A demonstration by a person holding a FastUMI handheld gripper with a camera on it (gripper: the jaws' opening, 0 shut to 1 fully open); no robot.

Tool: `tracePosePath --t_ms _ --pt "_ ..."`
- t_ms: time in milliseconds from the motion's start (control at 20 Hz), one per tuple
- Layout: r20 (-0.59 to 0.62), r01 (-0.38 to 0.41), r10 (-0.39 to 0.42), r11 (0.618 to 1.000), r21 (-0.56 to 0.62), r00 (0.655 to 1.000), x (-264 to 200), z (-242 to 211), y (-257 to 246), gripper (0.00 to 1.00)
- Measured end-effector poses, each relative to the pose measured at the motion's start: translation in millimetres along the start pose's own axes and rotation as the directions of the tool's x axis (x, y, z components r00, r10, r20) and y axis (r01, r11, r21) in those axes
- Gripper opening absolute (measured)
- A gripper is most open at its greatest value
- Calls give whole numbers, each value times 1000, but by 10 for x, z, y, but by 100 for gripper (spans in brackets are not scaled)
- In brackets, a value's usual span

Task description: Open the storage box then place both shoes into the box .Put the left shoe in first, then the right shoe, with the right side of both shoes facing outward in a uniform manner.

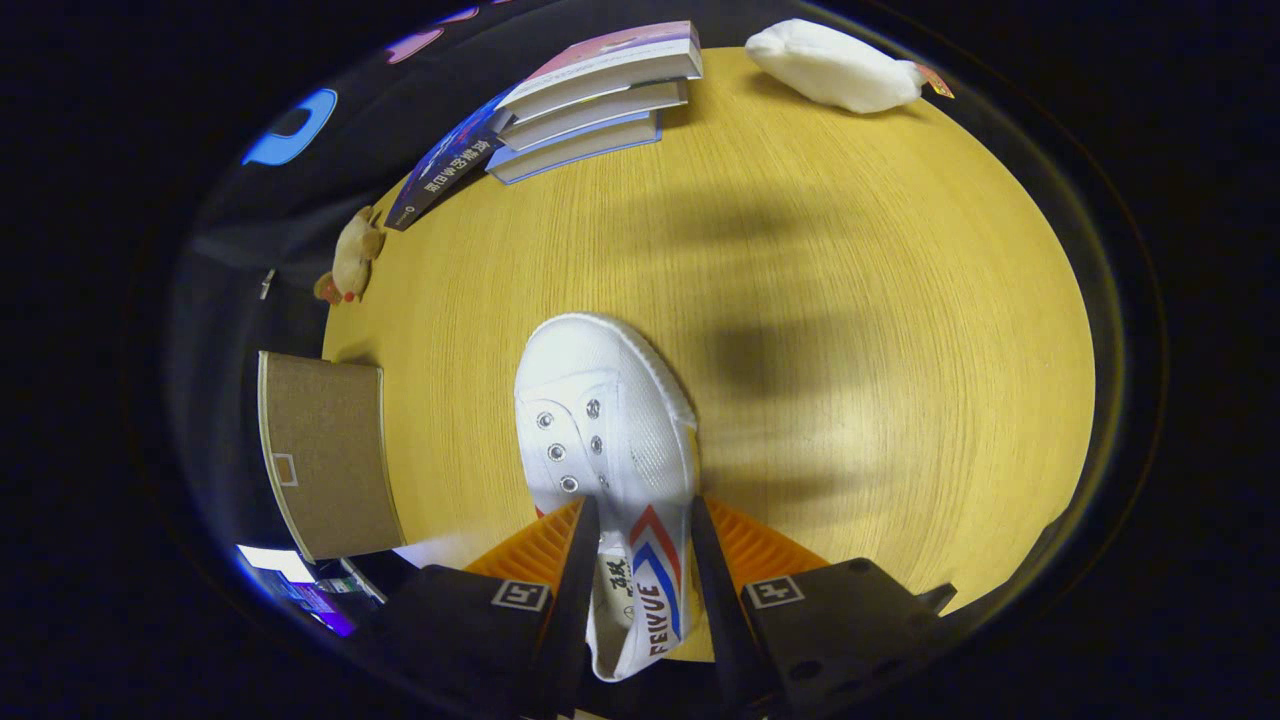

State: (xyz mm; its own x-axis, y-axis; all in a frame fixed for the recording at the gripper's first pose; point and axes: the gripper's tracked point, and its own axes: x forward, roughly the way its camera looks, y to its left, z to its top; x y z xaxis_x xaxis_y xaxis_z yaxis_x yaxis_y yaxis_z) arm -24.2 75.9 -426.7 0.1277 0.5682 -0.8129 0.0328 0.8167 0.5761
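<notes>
Wooden table [800, 250] under booth light. Claw [640, 560] is clamped on a white shoe [610, 420], a finger pressing each side at the heel, toe pointing ahead. Shoe: white canvas, laceless eyelets, red-blue stripes on the right side. Box [325, 455] sits left of the claw, brown; lid state unclear. Judged step: carrying the shoe. Next: swing left, keep the striped side outward. Beyond: books [590, 100], plush toy [352, 255], white bundle [835, 65].

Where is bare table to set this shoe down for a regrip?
The widest bare patch of the wooden table lies beyond and beside the white sneaker's toe, out to the white pouch. It is crowded toward the stacked books, plush toy and brown storage box. The tongs grip the sneaker's heel end.
</notes>
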Motion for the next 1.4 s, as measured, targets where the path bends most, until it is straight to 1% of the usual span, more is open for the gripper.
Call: tracePosePath --t_ms 50,100,150,250,350,450,600,800,950,1050,1250,1400 --pt "3 -9 9 1000 5 1000 -14 2 12 37" --pt "10 -19 19 1000 0 1000 -10 7 19 34" --pt "15 -25 25 1000 2 1000 -29 14 13 26" --pt "19 -31 30 998 52 999 -42 9 -33 10" --pt "24 -51 48 992 113 999 -96 -33 9 10" --pt "38 -71 66 986 149 997 -201 -58 78 10" --pt "74 -109 98 979 171 992 -429 -19 293 10" --pt "132 -161 140 973 165 981 -775 72 763 10" --pt "153 -200 178 969 142 972 -997 120 1239 10" --pt "166 -240 219 963 124 962 -1129 144 1602 10" --pt "183 -326 308 942 76 934 -1396 191 2423 10" --pt "175 -377 363 925 52 915 -1488 191 3047 10"
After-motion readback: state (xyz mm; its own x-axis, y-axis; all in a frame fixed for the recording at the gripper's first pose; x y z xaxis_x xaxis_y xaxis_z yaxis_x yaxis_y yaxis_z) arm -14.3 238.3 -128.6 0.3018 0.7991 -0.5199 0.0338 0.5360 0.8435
